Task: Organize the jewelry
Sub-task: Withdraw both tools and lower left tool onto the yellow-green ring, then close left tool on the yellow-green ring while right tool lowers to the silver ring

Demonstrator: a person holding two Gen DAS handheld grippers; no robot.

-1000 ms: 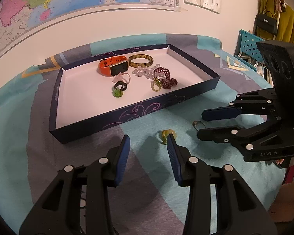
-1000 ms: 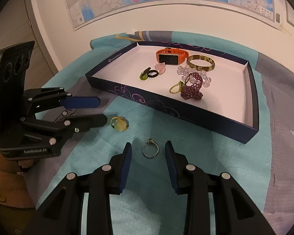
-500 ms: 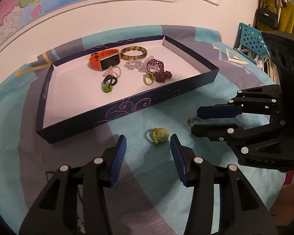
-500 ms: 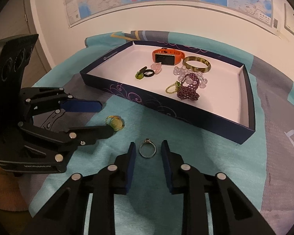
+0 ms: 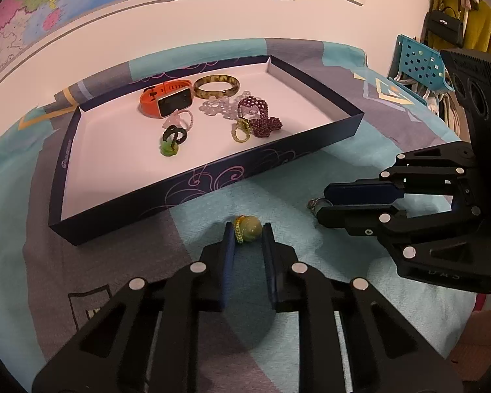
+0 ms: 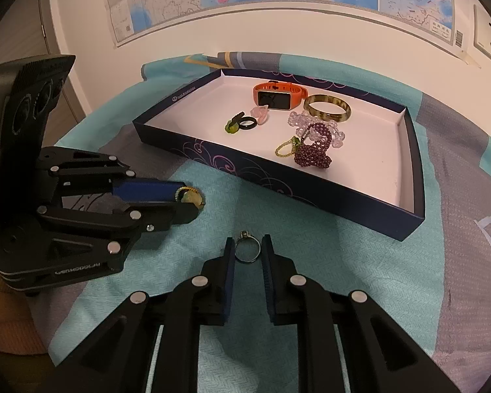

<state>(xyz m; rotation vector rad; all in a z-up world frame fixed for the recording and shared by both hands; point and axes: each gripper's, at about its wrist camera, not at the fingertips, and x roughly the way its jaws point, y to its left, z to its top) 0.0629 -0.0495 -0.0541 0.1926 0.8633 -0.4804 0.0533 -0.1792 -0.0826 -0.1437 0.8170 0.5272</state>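
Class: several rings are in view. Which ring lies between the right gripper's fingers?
The plain silver ring on the cloth; it lies between the right gripper fingers, unlike the green-stone ring.

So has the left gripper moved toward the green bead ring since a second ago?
Yes. The left gripper has advanced along the cloth to the green bead ring, which now sits between its fingertips, nearer the box's front wall.

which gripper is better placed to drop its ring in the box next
Left, by a little. The left gripper brackets the green ring close to the box wall. The right gripper, around the silver ring, sits farther out.
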